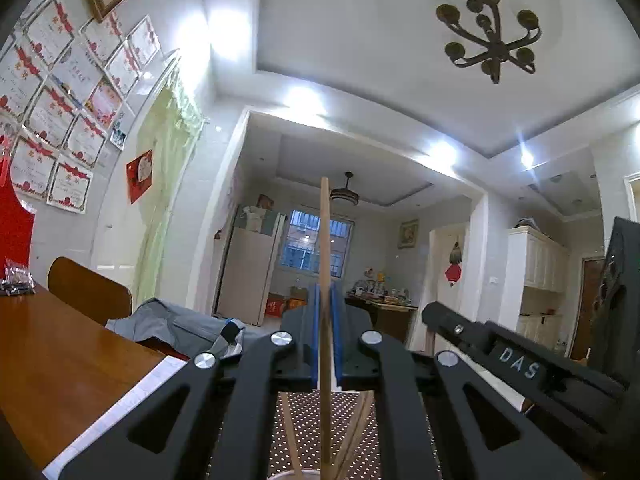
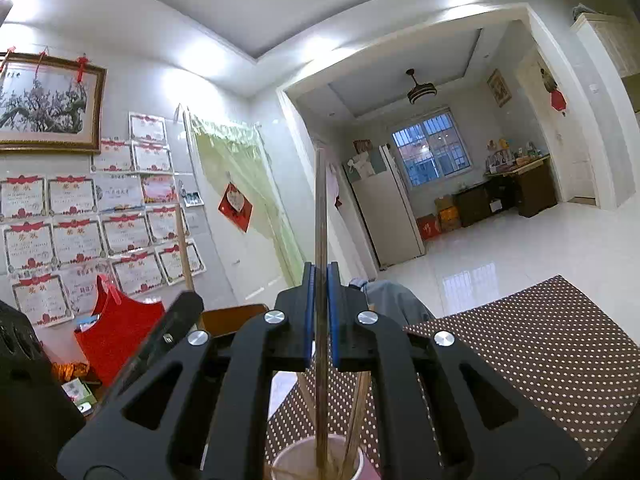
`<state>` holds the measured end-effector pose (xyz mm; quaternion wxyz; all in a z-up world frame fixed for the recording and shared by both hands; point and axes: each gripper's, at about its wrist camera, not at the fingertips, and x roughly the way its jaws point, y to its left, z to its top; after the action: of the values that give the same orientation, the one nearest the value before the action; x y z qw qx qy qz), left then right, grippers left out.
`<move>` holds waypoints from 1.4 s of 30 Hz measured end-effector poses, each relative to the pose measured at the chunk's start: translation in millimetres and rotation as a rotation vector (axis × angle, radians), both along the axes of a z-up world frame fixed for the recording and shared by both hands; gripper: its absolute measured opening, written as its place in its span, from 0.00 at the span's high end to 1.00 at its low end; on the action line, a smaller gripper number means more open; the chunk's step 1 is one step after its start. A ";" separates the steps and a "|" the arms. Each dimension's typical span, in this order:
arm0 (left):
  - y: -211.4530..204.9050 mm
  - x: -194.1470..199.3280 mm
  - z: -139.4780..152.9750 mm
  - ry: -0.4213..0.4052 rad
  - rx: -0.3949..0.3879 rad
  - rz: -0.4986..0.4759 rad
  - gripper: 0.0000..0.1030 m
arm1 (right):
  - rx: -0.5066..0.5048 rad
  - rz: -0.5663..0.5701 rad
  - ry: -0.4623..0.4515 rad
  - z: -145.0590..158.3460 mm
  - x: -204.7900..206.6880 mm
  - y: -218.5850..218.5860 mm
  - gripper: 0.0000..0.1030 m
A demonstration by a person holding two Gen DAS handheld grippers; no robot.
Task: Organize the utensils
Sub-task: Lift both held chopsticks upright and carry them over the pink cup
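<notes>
Left gripper [image 1: 326, 322] pinches 1 upright wooden chopstick [image 1: 325, 240], right gripper [image 2: 320, 304] pinches 1 darker chopstick [image 2: 320, 216]; cup [image 2: 296, 460] sits directly below both

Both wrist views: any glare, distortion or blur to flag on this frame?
Left wrist: ceiling lights blow out with a star flare, walls bow from the fisheye, the wooden chopstick in the left gripper stays sharp. Right wrist: glare patches on ceiling and floor tiles, the metal chopstick in the right gripper looks slightly soft.
</notes>
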<state>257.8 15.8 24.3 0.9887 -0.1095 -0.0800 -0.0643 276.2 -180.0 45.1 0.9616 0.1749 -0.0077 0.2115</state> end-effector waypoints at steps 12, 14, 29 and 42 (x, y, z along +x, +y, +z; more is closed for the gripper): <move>-7.0 17.6 -13.1 -0.002 0.019 0.032 0.94 | 0.032 -0.025 -0.043 -10.5 18.4 4.6 0.94; -7.6 20.1 -16.5 0.011 0.021 0.030 0.94 | 0.032 -0.025 -0.039 -15.0 20.4 6.1 0.94; -2.0 19.7 -25.4 0.136 0.028 0.031 0.77 | -0.010 0.001 0.008 -29.2 16.3 8.9 0.93; 12.5 -1.7 -14.6 0.262 0.043 0.070 0.69 | -0.052 0.011 0.073 -37.9 -1.1 10.8 0.93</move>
<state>256.0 28.3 9.7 0.9944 -0.0928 0.0477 -0.0168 275.1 -169.2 7.1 0.9643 0.1574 0.0337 0.2104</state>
